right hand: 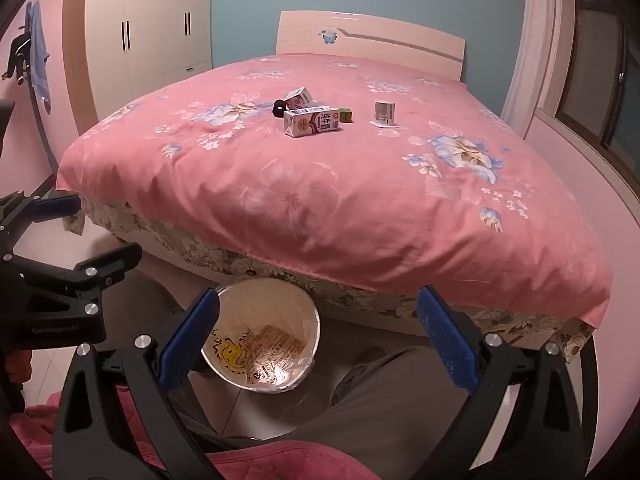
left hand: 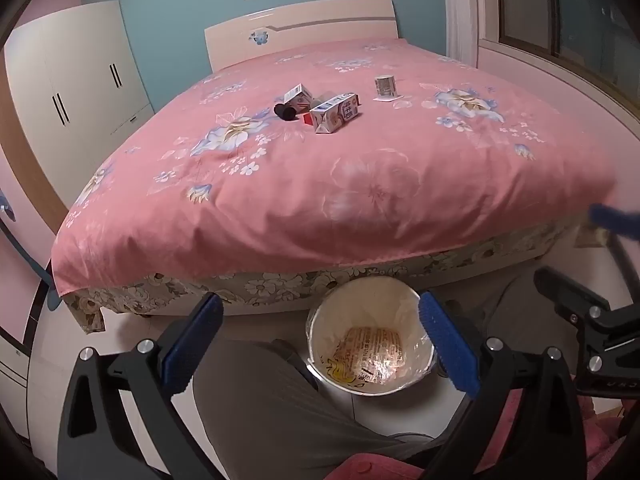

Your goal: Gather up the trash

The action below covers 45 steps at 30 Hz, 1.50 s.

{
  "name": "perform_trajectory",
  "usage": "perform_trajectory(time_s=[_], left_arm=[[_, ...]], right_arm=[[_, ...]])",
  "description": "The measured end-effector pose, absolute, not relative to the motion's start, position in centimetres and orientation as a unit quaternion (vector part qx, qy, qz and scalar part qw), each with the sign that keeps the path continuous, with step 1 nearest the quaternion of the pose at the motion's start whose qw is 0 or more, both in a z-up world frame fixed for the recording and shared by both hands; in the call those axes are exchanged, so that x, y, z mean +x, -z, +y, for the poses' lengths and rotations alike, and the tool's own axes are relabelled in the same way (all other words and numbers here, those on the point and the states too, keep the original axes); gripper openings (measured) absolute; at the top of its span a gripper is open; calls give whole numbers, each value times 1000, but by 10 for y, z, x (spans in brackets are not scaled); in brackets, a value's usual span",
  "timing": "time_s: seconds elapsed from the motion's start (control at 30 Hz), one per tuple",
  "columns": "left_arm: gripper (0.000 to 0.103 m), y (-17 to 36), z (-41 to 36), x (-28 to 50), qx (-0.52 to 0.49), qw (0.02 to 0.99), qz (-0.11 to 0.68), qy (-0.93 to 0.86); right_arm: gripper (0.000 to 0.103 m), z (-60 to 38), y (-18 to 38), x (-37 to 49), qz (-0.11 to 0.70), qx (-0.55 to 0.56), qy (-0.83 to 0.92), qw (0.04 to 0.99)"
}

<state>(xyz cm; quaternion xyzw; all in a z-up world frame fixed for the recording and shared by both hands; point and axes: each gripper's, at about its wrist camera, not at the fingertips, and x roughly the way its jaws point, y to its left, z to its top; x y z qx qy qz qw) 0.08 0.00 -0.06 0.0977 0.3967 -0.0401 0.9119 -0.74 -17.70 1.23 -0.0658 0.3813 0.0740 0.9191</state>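
Note:
Trash lies mid-bed on the pink floral cover (left hand: 320,184): a large milk carton (left hand: 334,112) (right hand: 312,121), a smaller carton (left hand: 298,96) (right hand: 300,98), a black object (left hand: 285,112) (right hand: 279,107), a small green box (right hand: 346,114), and a white cup on its lid (left hand: 385,86) (right hand: 385,113). A lined trash bin (left hand: 370,348) (right hand: 262,348) holding a wrapper stands on the floor at the bed's foot. My left gripper (left hand: 320,344) and my right gripper (right hand: 318,340) are both open and empty, held low above the bin, far from the trash.
The person's grey-trousered legs (left hand: 272,408) (right hand: 392,400) flank the bin. A white wardrobe (left hand: 80,72) stands left of the bed, a window (left hand: 568,8) to the right. The right gripper's body shows in the left wrist view (left hand: 592,320).

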Motion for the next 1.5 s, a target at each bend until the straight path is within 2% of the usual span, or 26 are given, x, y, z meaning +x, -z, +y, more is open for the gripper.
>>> perform_trajectory(time_s=[1.5], left_arm=[[100,-5,0,4,95,916,387,45]], right_arm=[[97,-177,-17,-7,378,-61,-76,921]])
